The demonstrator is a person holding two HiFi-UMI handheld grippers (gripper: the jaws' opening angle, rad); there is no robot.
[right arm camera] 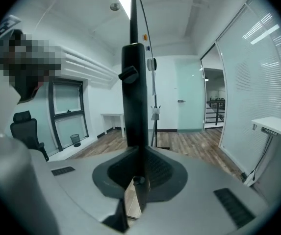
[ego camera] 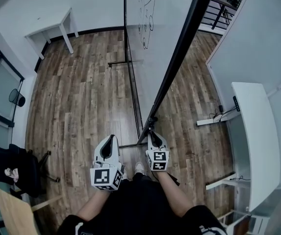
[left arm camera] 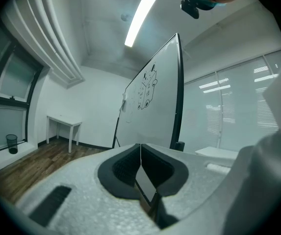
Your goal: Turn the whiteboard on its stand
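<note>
The whiteboard [ego camera: 155, 58] stands on its stand [ego camera: 118, 62] in the middle of the wooden floor [ego camera: 81, 106]. In the head view it runs from 12 o'clock down toward the centre, with a marker drawing on its face and its near end just ahead of the person. Its dark side frame [right arm camera: 134, 92] rises straight up between the jaws of the right gripper [right arm camera: 139, 168], which are clamped on it low down. In the head view that claw [ego camera: 152, 133] sits just past centre toward 6 o'clock. The left gripper [left arm camera: 140, 165] has its pads pressed together on nothing and waits at 9 o'clock of the right one, apart from the board, which shows ahead at 1 o'clock in its own view. The step in hand appears to be taking hold of the frame. Next comes a steady sideways swing of that edge, keeping the grip firm so the board pivots without the stand skidding. A white desk [ego camera: 253, 131] lies at 3 o'clock and a small table [ego camera: 49, 28] at 11 o'clock.
</note>
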